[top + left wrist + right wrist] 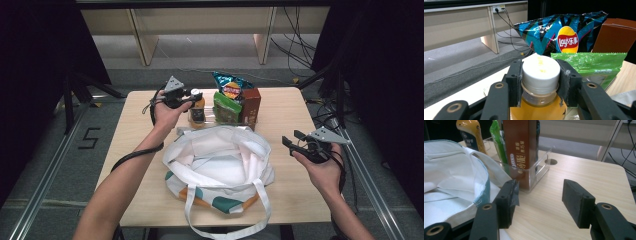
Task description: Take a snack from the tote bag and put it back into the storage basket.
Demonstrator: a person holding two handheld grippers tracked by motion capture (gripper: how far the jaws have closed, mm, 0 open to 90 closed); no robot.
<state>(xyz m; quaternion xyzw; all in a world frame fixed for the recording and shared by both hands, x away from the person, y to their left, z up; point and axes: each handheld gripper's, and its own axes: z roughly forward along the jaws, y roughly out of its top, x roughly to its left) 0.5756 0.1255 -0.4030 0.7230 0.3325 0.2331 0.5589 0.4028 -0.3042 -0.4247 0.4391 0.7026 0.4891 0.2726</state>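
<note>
Left hand-held gripper (541,82), arm stretched forward over the bench (290,190), clamped on white cap of juice bottle (197,111) beside clear tray (537,173); right hand-held gripper (537,201) gaping empty, level, beside tote bag (220,160).

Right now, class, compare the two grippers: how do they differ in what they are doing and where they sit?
The left gripper has its fingers clamped on the white cap of the orange drink bottle; the right gripper is open, with nothing between its fingers. The left sits at the table's far side by the snacks; the right hangs beside the white tote bag. Both are black, hand-held and two-fingered.
</note>
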